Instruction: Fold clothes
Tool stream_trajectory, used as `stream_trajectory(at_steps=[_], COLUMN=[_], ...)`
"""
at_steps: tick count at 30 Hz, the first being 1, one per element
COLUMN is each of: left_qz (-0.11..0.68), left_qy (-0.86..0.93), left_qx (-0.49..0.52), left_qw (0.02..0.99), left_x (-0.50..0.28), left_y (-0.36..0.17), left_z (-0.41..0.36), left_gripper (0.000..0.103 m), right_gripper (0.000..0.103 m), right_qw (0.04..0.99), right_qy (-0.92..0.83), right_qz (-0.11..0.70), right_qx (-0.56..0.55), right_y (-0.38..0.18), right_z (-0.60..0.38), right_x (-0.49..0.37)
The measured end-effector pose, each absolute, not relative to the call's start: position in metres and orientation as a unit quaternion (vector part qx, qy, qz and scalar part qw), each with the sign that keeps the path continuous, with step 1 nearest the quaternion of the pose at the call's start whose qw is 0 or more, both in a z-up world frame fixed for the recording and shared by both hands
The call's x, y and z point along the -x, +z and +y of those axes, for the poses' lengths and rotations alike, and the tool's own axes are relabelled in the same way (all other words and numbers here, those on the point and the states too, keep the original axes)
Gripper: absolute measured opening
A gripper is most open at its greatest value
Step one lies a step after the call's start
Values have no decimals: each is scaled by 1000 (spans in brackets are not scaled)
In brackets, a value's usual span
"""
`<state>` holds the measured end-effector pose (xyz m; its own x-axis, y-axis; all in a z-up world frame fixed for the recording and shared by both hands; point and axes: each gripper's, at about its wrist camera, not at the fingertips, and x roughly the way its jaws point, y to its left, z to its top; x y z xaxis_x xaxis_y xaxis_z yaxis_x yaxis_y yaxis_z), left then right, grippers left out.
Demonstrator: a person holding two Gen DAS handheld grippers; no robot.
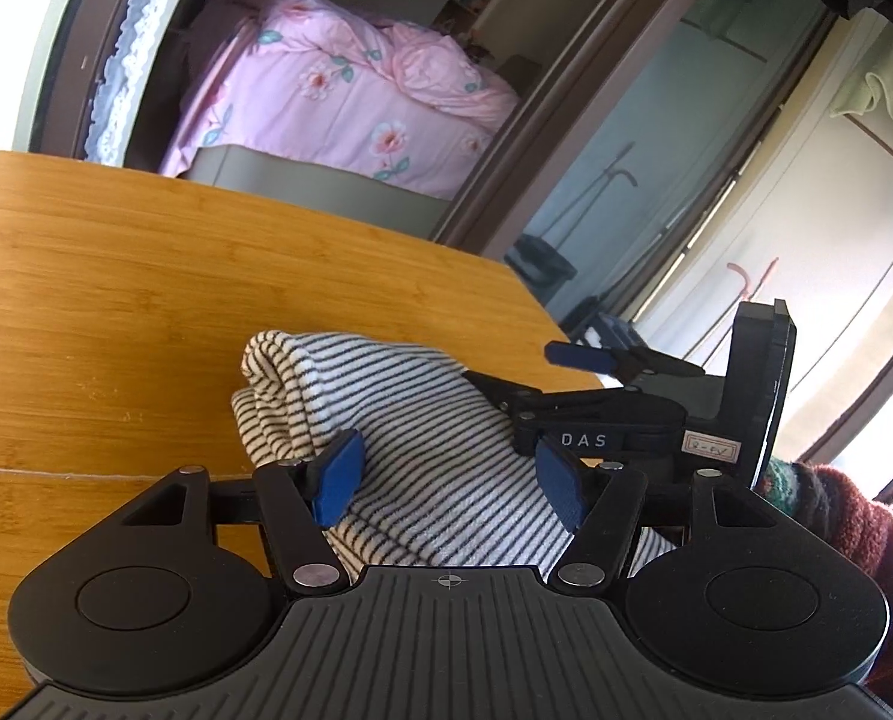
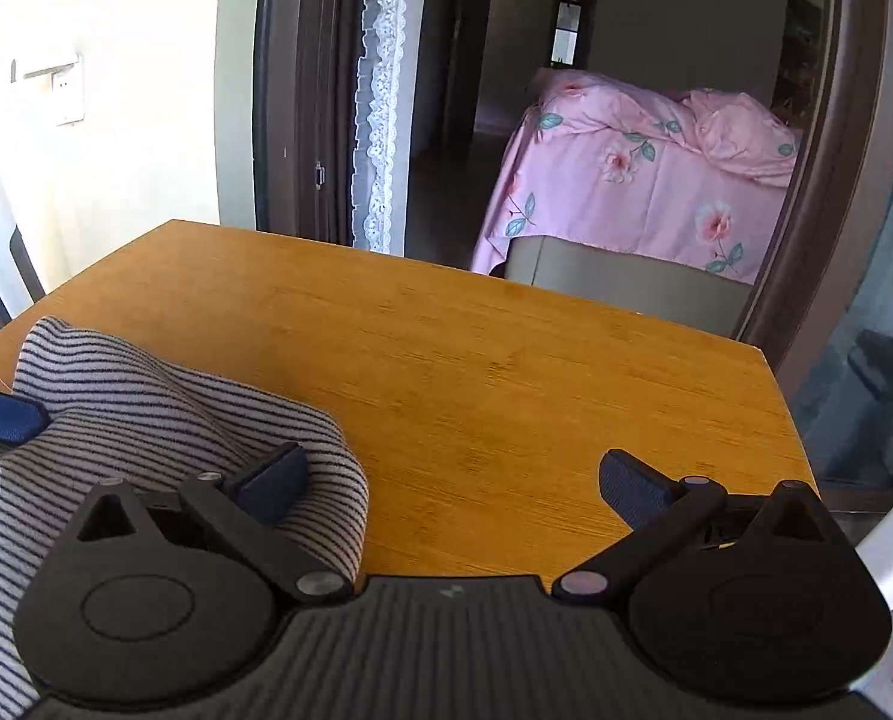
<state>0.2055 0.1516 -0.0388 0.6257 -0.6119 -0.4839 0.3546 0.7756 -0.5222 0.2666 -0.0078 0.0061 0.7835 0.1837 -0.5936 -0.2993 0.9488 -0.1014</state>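
Both jaws: spread wide, gripping nothing.
Left gripper (image 1: pixel 449 483): straddles the striped shirt (image 1: pixel 422 420), nearer.
Right gripper (image 2: pixel 452 489): at shirt's right edge, over bare bench (image 2: pixel 506 360).

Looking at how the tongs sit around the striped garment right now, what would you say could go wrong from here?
1. Both the left tongs and the right tongs are open, so the bunched striped garment may spring unfolded.
2. The garment lies near the wooden table edge and could be dragged off.
3. The tongs are close together and might collide.
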Motion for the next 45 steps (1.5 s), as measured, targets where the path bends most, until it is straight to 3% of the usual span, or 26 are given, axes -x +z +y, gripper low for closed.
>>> stream_trajectory(at_steps=[4,6,8,10,14,17,24,30,34,36,37,38,41,45], left_qz=[331,326,333,356,397,401,390,351,332,324,322,320,312,301], left_qy=[-254,-247,-246,-253,-287,-308,-336,-293,-247,-235,-232,-231,-246,-270], left_qx=[208,205,193,183,166,165,187,196,237,253,256,258,254,247], left_qw=[884,889,890,881,856,847,837,867,879,881,881,882,882,881], left_x=[-197,-182,-168,-157,-145,-146,-161,-158,-177,-184,-184,-184,-186,-189], left_y=[-28,-19,-16,-19,-35,-42,-50,-24,-14,-11,-10,-8,-2,4], left_z=[157,160,160,157,143,128,87,129,154,158,159,158,153,144], left_gripper=[73,89,93,91,69,65,65,70,67,67,67,67,68,68], right_gripper=[103,103,103,103,99,94,94,94,94,80,50,41,31,31], right_qw=[941,936,923,911,909,919,949,929,905,903,902,900,894,891], right_qy=[145,173,216,256,291,271,191,312,359,344,336,332,342,345], right_qz=[299,304,317,321,298,285,240,184,178,177,177,180,205,232], right_qx=[68,25,-18,-42,-10,26,71,79,140,184,206,218,203,182], right_y=[20,28,31,31,34,34,38,51,36,25,19,16,20,16], right_z=[-22,-39,-51,-57,-55,-50,-51,-43,-1,13,21,24,16,13], right_x=[-248,-230,-212,-192,-161,-162,-171,-120,-100,-101,-101,-102,-107,-106])
